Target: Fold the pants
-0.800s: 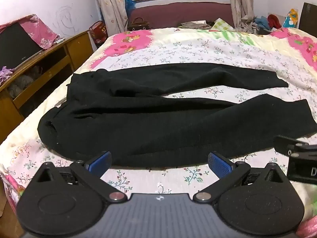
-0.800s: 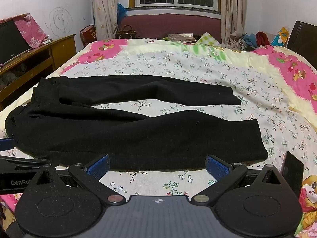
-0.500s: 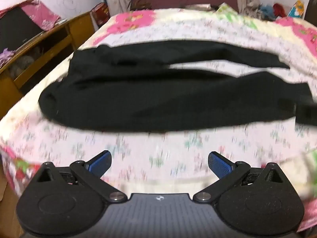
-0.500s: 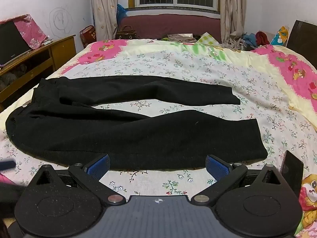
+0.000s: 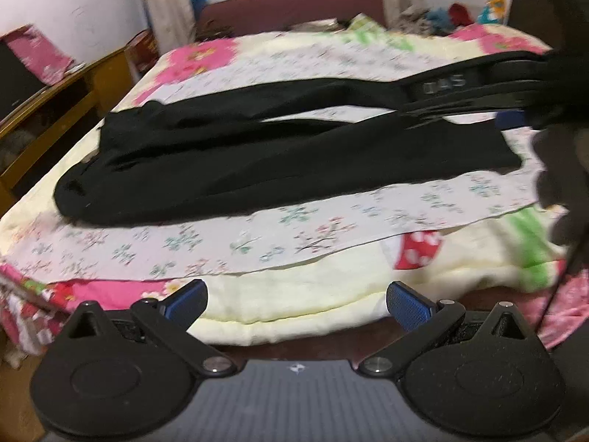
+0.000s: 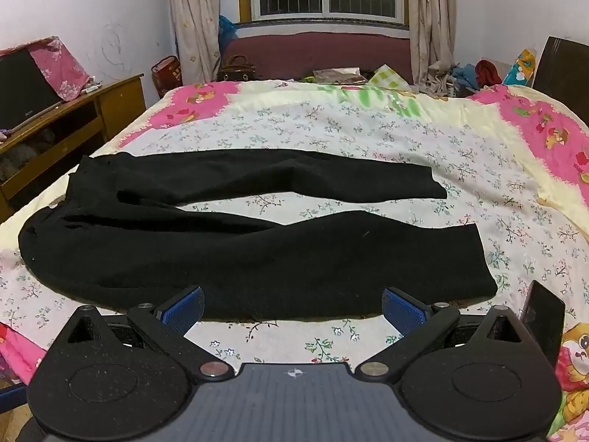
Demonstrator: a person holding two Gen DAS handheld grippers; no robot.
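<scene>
Black pants (image 6: 257, 258) lie flat on the flowered bedspread (image 6: 368, 136), waist to the left and both legs spread apart to the right. My right gripper (image 6: 292, 305) hovers open at the near edge of the near leg, nothing between its blue pads. In the left wrist view the pants (image 5: 257, 162) lie farther off. My left gripper (image 5: 296, 300) is open and empty, below and in front of the bed's front edge (image 5: 294, 309). The right gripper's black body (image 5: 460, 84) crosses the upper right of that blurred view, over the leg ends.
A wooden cabinet (image 6: 92, 118) with a dark screen under a pink cloth (image 6: 25, 84) runs along the bed's left side. Bags and clutter (image 6: 331, 73) sit by the headboard under the window. A dark flat object (image 6: 545, 316) stands by my right gripper. A blurred hand (image 5: 563, 169) shows at right.
My left gripper has pulled back and down from the pants, past the bed's front edge, and has dropped out of the right wrist view. The right gripper has stayed in place.
</scene>
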